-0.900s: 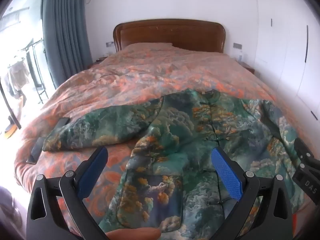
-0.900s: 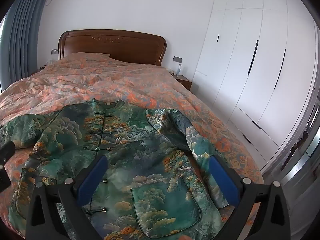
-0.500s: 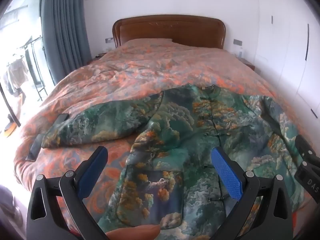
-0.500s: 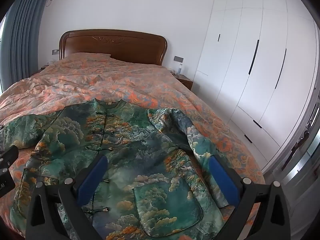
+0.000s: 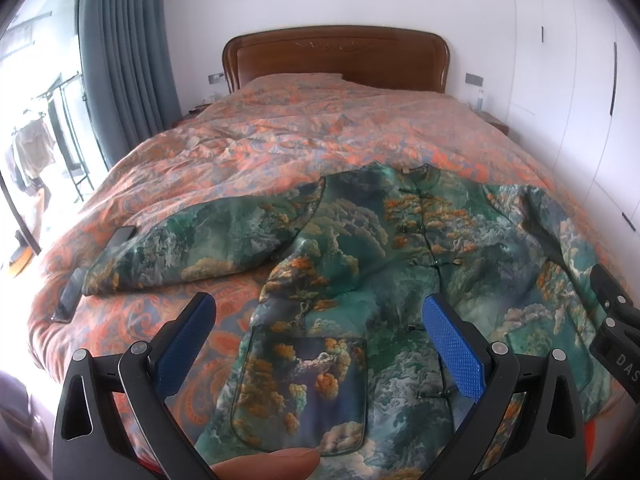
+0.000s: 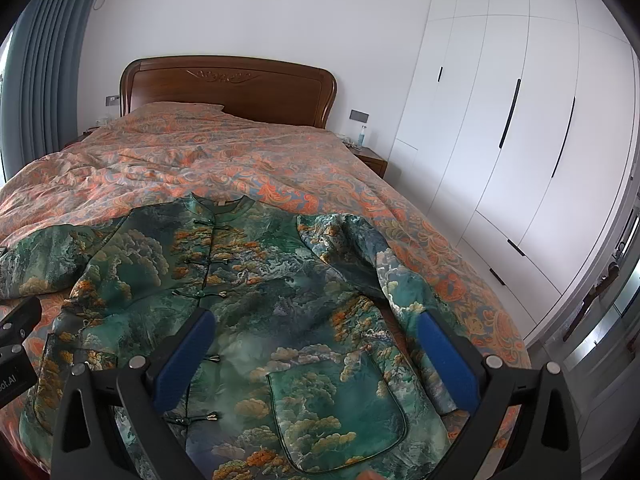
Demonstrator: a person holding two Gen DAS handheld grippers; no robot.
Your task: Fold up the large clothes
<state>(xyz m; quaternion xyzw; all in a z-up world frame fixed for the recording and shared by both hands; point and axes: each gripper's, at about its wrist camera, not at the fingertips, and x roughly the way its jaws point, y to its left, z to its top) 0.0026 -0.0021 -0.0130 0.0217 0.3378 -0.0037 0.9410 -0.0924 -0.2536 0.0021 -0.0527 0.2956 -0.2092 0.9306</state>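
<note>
The jacket (image 5: 360,264) lies face up on the near half of the bed (image 5: 304,132), buttoned down the front, its collar (image 6: 218,204) pointing toward the headboard (image 6: 228,88) and its hem toward the person holding the tongs. So its long line runs straight away from the two tools, from the foot of the bed to the head. One sleeve (image 5: 208,240) is thrown out flat to the left, nearly crosswise, and ends close to two dark flat things (image 5: 72,294) that sit on the bedspread near the left edge; I cannot tell what they are. The other sleeve (image 6: 360,256) is bent down along the right side of the body, toward the wardrobe (image 6: 500,128).

Both tongs hover above the hem end, tipped downward. The left gripper (image 5: 320,340) has its blue pads spread wide with nothing between them; below it is the left pocket (image 5: 300,392) and the bare bedspread beside the hem. The right gripper (image 6: 316,356) is likewise spread wide and empty, over the right pocket (image 6: 336,408) and the lower part of the bent sleeve. Neither touches cloth as far as I can see.

The outflung sleeve lies ahead and to the left of the left tongs, so that hand is the nearer one for bringing it in over the body; the bent sleeve sits just under the right tongs' outer pad. No fold looks started yet.
</note>
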